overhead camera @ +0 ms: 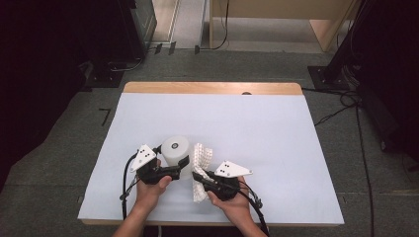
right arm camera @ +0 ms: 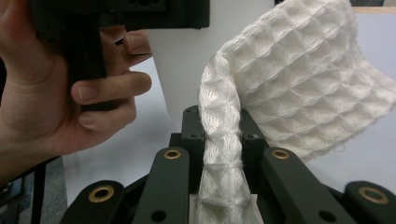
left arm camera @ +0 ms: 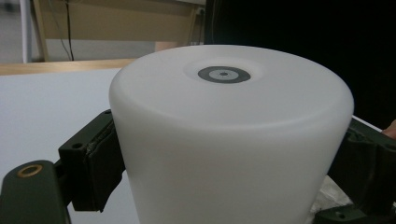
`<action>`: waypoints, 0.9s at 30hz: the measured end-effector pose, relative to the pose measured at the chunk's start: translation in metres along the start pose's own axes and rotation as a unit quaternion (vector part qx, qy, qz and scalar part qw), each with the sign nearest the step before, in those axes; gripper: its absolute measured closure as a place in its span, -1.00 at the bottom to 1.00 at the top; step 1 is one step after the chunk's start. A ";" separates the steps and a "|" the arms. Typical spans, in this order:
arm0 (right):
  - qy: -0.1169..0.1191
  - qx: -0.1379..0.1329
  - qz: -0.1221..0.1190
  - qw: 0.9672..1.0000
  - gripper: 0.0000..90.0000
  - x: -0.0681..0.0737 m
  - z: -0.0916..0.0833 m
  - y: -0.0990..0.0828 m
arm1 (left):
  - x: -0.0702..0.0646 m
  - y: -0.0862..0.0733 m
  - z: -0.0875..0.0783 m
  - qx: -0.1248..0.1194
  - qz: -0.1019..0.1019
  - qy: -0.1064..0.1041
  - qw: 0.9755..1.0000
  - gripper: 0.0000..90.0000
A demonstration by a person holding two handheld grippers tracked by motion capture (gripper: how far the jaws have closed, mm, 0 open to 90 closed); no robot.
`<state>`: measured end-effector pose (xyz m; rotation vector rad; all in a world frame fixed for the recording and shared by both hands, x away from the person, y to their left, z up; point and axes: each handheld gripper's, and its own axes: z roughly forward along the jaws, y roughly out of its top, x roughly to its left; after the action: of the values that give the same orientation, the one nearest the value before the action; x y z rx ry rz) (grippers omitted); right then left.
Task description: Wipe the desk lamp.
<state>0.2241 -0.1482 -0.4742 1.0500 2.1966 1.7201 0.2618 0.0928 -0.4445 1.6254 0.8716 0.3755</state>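
Both grips set: left tool (overhead camera: pixel 184 162) clamps the white cup (overhead camera: pixel 176 149) upside down on the counter (overhead camera: pixel 257 128), right tool (overhead camera: pixel 198 176) pinches the waffle cloth (overhead camera: pixel 201 157) beside it. Wiping looks not yet begun.

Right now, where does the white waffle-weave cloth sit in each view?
High view: the waffle-weave cloth lies at centre, right of the white cylinder, pinched by the right gripper.
Left gripper view: a bit of cloth at the bottom right corner.
Right gripper view: centre, clamped.
Shared landmark: the white cylinder.
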 end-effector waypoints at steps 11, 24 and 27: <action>-0.017 -0.026 0.020 0.999 0.74 -0.013 -0.013 0.006 | -0.010 -0.001 0.005 0.001 0.005 -0.018 1.000 -0.80; -0.012 -0.019 0.023 0.999 0.74 -0.014 -0.009 0.002 | -0.015 0.001 0.004 -0.009 0.025 0.004 1.000 -0.80; -0.011 -0.013 0.018 1.000 0.74 -0.012 -0.008 0.001 | -0.014 0.001 0.004 -0.012 0.027 0.014 0.999 -0.80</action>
<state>0.2295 -0.1619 -0.4744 1.1052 2.1482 1.7384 0.2555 0.0805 -0.4412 1.6274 0.8421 0.4471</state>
